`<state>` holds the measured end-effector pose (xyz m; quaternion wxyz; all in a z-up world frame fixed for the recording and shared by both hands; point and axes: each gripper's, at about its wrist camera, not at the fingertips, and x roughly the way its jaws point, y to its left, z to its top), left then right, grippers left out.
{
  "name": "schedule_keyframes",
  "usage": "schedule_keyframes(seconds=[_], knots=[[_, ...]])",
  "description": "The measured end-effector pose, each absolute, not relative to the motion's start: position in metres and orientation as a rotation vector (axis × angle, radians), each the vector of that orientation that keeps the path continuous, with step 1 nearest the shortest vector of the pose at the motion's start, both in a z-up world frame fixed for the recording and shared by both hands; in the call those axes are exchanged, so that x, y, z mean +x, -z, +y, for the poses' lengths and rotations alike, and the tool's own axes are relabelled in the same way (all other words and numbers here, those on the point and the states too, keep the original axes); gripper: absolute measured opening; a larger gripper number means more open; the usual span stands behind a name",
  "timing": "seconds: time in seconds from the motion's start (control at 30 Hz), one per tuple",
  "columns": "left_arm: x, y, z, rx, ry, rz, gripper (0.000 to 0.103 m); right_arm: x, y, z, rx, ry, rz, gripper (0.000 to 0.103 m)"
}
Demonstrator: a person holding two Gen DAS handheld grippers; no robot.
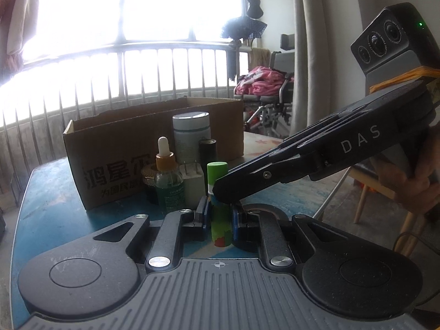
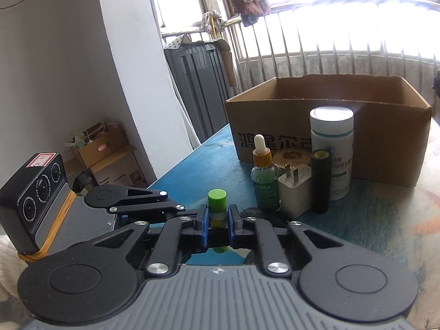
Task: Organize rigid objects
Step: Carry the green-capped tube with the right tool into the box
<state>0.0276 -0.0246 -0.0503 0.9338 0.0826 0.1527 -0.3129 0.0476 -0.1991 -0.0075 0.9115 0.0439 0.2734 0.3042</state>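
- Green-capped tube (image 1: 219,214) upright on blue desk (image 1: 52,192), clamped between both grippers: left gripper (image 1: 219,221) low, right gripper (image 2: 217,221) higher
- Beyond, near: dropper bottle (image 2: 264,176), charger (image 2: 294,189), box (image 2: 385,126)

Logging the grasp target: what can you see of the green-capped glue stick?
The small green-capped glue stick is a plastic-looking cylinder with a bright green cap, a green and yellow printed body and a red patch near its base. It stands upright on the blue tabletop, in front of the bottles. Both the left hand-held gripper and the right hand-held gripper are shut on it, the right one higher, just under the cap.
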Motion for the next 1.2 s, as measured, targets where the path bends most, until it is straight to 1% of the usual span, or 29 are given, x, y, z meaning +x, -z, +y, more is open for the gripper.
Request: schedule_keyframes(seconds=[0.2,0.37,0.47,0.57,0.7,0.87,1.1,1.2], knots=[[0.031,0.013,-0.02,0.223,0.644,0.279,0.015,0.046,-0.024,-0.193,0.075,-0.653,0.519,0.015],[0.061,-0.028,-0.017,0.25,0.65,0.277,0.015,0.066,-0.06,-0.187,0.064,-0.651,0.487,0.015],[0.087,-0.05,-0.018,0.283,0.649,0.263,0.015,0.09,-0.083,-0.186,0.071,-0.64,0.487,0.015],[0.127,-0.074,-0.018,0.27,0.656,0.294,0.015,0.125,-0.105,-0.189,0.123,-0.626,0.501,0.015],[0.18,-0.091,-0.021,0.304,0.661,0.332,0.015,0.181,-0.119,-0.195,0.18,-0.611,0.521,0.015],[0.256,-0.078,-0.018,0.256,0.699,0.437,0.015,0.253,-0.111,-0.203,0.184,-0.552,0.595,0.016],[0.339,-0.044,-0.032,0.272,0.753,0.579,0.015,0.34,-0.067,-0.218,0.212,-0.45,0.716,0.016],[0.361,-0.034,-0.047,0.342,0.752,0.647,0.016,0.366,-0.05,-0.225,0.251,-0.403,0.746,0.016]])
